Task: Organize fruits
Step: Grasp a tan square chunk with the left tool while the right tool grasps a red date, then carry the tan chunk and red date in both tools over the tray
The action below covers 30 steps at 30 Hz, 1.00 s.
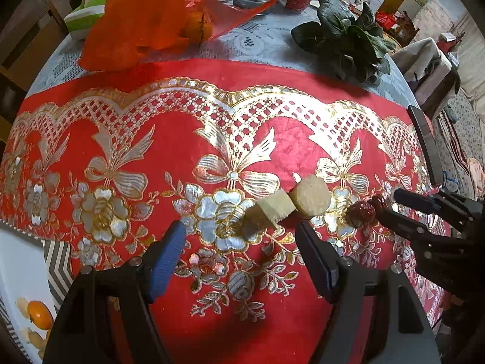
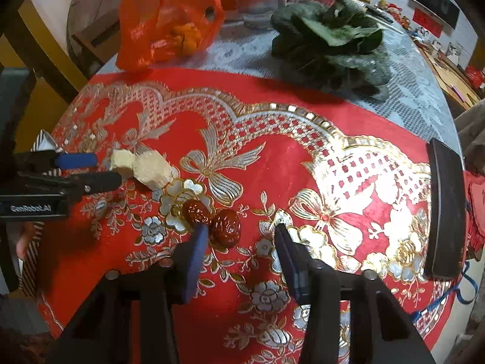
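Observation:
Two pale yellow cut chunks (image 1: 269,209) (image 1: 309,195) lie side by side on the red and gold cloth (image 1: 230,133). My left gripper (image 1: 242,227) points down at them, open, with the chunks just beyond its fingertips and nothing touched. Two wrinkled red dates (image 2: 197,210) (image 2: 225,227) lie to the right of the chunks. My right gripper (image 2: 241,230) is down over the nearer date, which sits beside the left blue pad while the right pad stands clear of it. From the right wrist view the left gripper (image 2: 106,170) shows at the chunks (image 2: 151,171).
An orange plastic bag (image 1: 145,15) with tangerines sits at the back left, leafy greens (image 1: 348,39) at the back right. A dark flat object (image 2: 445,209) lies at the cloth's right edge. A white plate (image 1: 18,261) with a small orange fruit (image 1: 39,315) is at the lower left.

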Motion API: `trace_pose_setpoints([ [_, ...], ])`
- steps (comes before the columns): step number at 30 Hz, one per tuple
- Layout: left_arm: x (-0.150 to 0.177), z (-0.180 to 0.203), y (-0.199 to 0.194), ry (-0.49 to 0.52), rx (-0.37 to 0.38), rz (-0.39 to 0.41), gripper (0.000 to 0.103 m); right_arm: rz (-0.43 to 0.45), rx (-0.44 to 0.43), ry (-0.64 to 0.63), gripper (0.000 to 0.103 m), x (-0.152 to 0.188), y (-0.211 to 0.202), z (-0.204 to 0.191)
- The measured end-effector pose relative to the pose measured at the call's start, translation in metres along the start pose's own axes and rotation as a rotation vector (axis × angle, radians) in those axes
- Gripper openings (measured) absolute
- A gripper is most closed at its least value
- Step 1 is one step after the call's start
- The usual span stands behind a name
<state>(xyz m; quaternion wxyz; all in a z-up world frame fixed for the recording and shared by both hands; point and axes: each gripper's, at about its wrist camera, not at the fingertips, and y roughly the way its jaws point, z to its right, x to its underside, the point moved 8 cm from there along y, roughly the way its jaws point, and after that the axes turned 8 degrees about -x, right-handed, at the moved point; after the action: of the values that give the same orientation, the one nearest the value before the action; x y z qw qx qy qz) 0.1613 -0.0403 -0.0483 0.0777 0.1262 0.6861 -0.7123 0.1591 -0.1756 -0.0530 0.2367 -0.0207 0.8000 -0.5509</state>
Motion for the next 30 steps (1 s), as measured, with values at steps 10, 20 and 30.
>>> trace_pose_setpoints([
  [10,-0.004,0.01,0.005,0.033,0.014,-0.003,0.074,-0.022,0.002,-0.031,0.031,-0.004,0.008,0.0],
  [20,-0.011,0.016,0.01,0.079,0.017,0.035,0.023,-0.018,-0.032,-0.023,0.021,0.002,0.006,-0.003],
  [30,0.003,0.001,-0.001,0.051,-0.003,0.038,0.023,0.006,-0.048,0.007,0.021,0.01,-0.002,-0.009],
])
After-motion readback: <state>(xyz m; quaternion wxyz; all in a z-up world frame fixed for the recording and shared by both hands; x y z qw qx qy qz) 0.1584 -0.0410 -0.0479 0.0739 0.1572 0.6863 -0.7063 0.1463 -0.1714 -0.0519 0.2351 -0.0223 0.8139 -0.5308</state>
